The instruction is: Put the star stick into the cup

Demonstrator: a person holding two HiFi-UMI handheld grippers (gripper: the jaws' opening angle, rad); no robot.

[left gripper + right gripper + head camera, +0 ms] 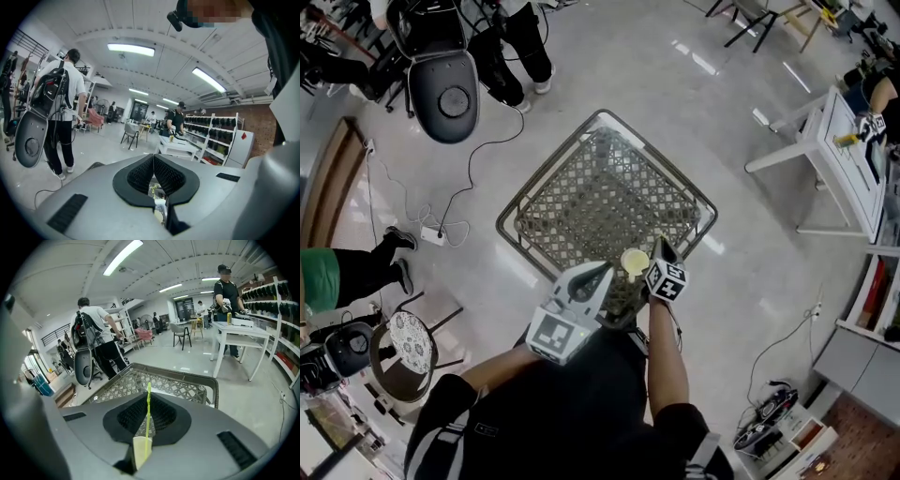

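Yellow-green star stick (148,392) stands upright, clamped in the closed fingers of the right gripper (147,401), lower end at the cup (633,262) on the near corner of the bench (504,225). We read the left gripper (153,157) fingers as together, just left of the cup.

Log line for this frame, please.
right gripper: shut on star stick, stick's lower end at cup | left gripper: shut, tip beside cup | below: lattice table

green star stick (147,413) upright in pale cup (141,449)
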